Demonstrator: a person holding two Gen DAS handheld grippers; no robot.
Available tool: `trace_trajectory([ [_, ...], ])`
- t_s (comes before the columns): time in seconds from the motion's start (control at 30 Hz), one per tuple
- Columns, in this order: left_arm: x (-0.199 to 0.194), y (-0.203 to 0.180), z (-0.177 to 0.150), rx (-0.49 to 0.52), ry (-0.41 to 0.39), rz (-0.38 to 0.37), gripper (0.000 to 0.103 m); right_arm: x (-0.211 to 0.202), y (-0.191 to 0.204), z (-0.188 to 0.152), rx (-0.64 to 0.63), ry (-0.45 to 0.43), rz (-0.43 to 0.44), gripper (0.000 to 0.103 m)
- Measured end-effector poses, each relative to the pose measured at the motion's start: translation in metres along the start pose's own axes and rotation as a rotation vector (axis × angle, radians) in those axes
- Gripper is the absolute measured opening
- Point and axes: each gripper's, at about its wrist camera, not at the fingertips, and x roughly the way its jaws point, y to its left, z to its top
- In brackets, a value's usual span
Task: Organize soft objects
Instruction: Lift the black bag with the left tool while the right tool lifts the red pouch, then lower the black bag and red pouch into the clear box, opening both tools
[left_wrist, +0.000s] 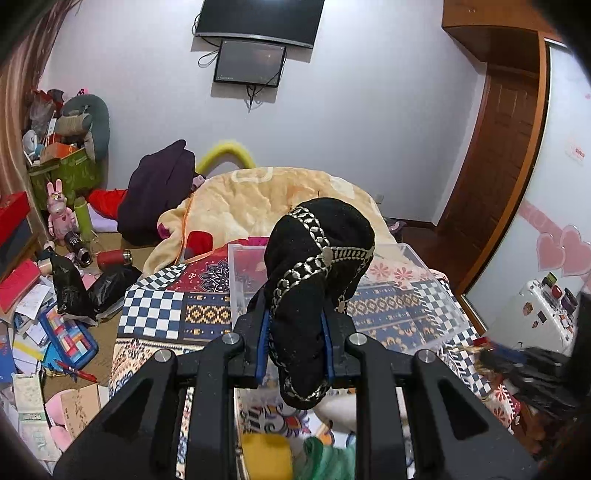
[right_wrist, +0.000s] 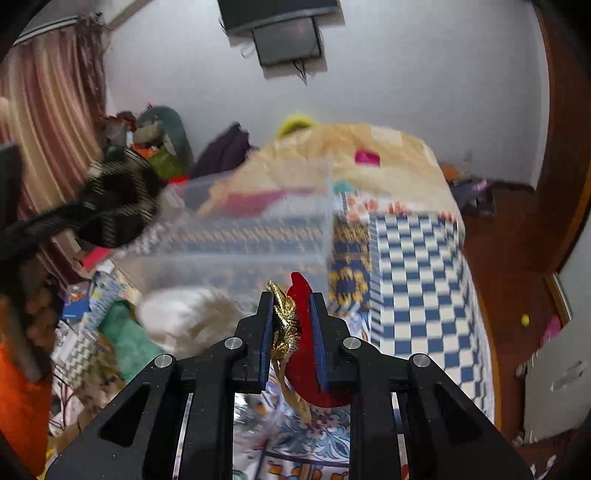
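Two grippers hold soft things over the patterned bed (left_wrist: 155, 314), near the clear plastic bin (left_wrist: 413, 291). The left gripper (left_wrist: 295, 341) is clamped on a black embroidered cloth (left_wrist: 317, 254) held above the bin. The right gripper (right_wrist: 291, 339) pinches a red-and-gold ornament (right_wrist: 301, 332) just before the bin's near wall.

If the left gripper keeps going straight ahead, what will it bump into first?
Probably the clear plastic bin on the patterned bedspread. The left gripper, shut on a black embroidered cloth, points right at it, though depth is hard to judge.
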Motion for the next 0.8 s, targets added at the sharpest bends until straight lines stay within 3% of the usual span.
trace_trajectory([
  [0.2,0.023,0.000,0.009,-0.004,0.045,0.002,0.022,-0.022,0.019,0.042,-0.041,-0.122,0.034,0.017],
  [0.4,0.052,-0.003,0.008,0.013,0.128,0.005,0.022,-0.008,0.038,0.078,-0.079,-0.183,0.048,0.018],
  [0.6,0.075,-0.002,0.002,0.026,0.194,-0.003,0.022,0.032,0.042,0.092,-0.070,-0.133,0.049,0.018],
  [0.8,0.092,0.004,-0.002,0.004,0.254,-0.016,0.023,0.076,0.040,0.091,-0.067,-0.008,0.027,0.018],
])
